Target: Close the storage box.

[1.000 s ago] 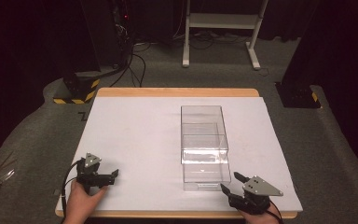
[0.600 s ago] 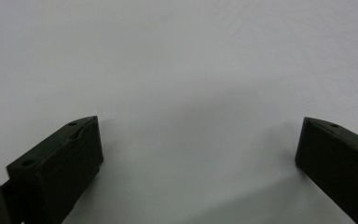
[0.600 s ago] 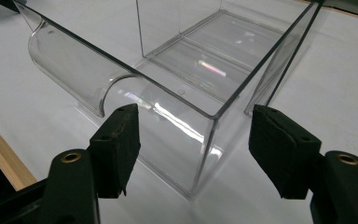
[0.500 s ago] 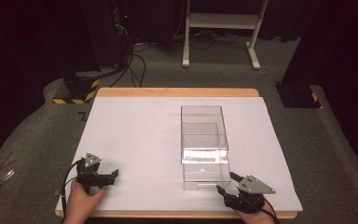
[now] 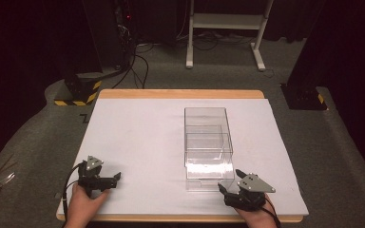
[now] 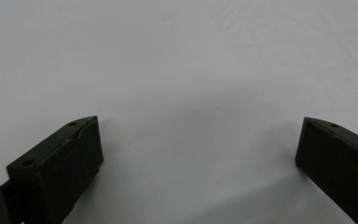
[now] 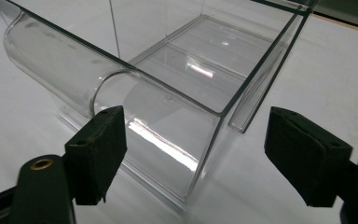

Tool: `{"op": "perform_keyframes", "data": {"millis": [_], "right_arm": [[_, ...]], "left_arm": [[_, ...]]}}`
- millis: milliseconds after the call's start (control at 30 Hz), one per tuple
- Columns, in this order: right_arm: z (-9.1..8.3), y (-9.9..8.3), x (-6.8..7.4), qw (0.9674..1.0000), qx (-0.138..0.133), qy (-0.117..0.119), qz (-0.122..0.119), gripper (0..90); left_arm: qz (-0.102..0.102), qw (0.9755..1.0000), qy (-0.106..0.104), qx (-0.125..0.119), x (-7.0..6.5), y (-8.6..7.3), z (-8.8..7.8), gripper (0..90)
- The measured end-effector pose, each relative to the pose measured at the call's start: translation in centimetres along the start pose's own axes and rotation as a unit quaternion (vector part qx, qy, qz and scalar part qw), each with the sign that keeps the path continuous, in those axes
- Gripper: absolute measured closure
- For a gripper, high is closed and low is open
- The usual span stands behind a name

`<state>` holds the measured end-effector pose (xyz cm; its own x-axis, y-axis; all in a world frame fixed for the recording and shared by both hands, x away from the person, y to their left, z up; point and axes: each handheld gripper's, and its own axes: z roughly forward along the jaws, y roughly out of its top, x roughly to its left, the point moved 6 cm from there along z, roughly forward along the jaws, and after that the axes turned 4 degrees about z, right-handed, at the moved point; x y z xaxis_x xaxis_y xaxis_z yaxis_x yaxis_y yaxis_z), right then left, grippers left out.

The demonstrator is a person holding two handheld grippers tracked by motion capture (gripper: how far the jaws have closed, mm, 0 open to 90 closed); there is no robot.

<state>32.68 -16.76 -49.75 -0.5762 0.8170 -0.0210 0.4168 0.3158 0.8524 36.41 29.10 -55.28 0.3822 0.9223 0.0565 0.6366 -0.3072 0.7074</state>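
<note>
High view: my right gripper [image 5: 229,182] sits at the clear rectangular plastic drawer box's [image 5: 208,142] 5 o'clock corner, near the white table sheet's [image 5: 138,137] front edge; its jaws have just been opening and now stand wide, pads off the plastic, the box's near corner between them in the right gripper view. My left gripper [image 5: 114,179], at the box's 8 o'clock, stands wide over bare sheet.
</note>
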Motion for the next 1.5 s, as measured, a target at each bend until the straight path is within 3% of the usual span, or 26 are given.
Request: {"op": "perform_keyframes", "data": {"millis": [167,1100,1500], "right_arm": [[0.6,0.1,-0.5,0.9999,-0.008,-0.007,0.009,16.2],[3.0,0.5,-1.9,0.9998,0.001,-0.012,0.017,14.9],[4.4,1.5,-2.8,0.9994,-0.005,-0.017,0.030,15.0]], "left_arm": [[0.000,1.0000,0.000,0.000,0.0,0.0,0.0,0.7],[0.000,1.0000,0.000,0.000,0.0,0.0,0.0,0.7],[0.000,1.0000,-0.001,0.000,0.0,0.0,0.0,0.7]]}}
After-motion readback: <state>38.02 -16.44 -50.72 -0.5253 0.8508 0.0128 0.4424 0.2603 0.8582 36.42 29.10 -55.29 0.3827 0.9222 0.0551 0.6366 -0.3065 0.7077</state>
